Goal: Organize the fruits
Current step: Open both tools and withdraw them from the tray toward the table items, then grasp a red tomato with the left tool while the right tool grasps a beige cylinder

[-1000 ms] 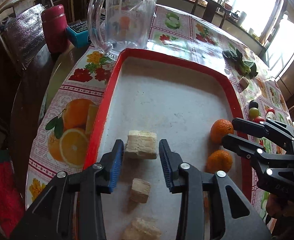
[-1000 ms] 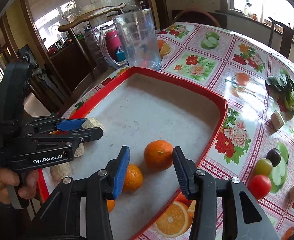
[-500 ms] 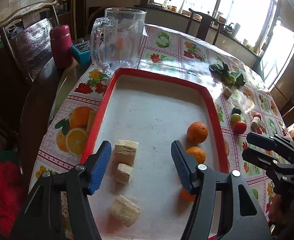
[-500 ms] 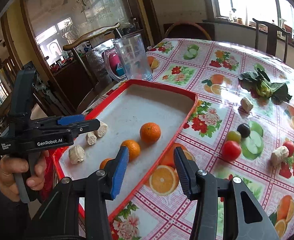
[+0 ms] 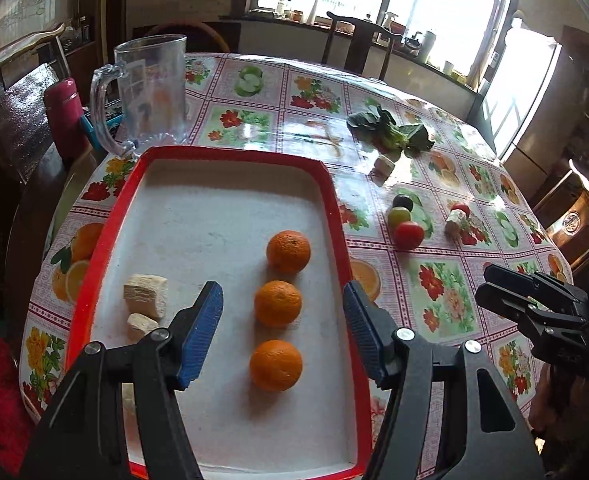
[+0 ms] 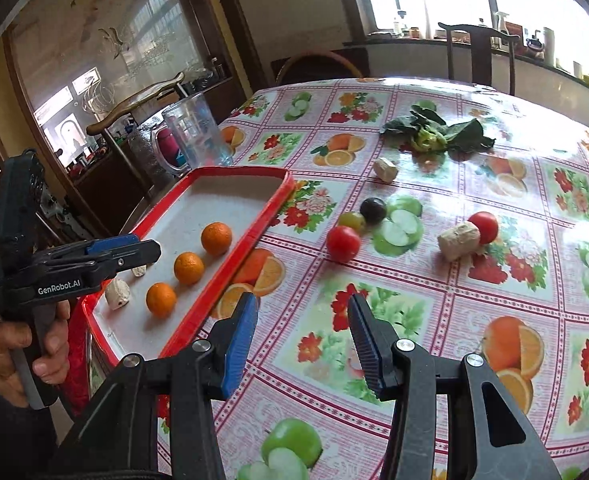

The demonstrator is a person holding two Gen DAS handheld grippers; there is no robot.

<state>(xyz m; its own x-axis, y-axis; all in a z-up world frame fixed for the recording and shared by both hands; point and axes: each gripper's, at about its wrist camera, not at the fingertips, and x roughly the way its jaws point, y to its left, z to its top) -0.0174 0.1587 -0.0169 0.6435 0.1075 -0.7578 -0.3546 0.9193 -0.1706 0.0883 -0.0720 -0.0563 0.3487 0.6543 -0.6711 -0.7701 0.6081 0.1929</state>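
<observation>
My left claw (image 5: 282,332) is spread wide and holds nothing; it hangs over the near end of the red tray (image 5: 336,216). Three oranges sit in a row in the tray, along its right side: the near orange (image 5: 275,365), the middle orange (image 5: 277,303) and the far orange (image 5: 288,251). Pale chunks (image 5: 146,295) lie by the tray's left side. My right claw (image 6: 300,334) is also spread wide with nothing in it, above the tabletop (image 6: 434,304) just right of the tray. Farther out on the tabletop sit a red tomato (image 6: 343,243), a green grape (image 6: 352,220) and a dark grape (image 6: 373,210) close together. Another red tomato (image 6: 483,227) touches a pale chunk (image 6: 459,240). Green leaves (image 6: 438,131) lie near the far edge. A clear jug (image 5: 150,92) stands just past the tray's far left corner.
</observation>
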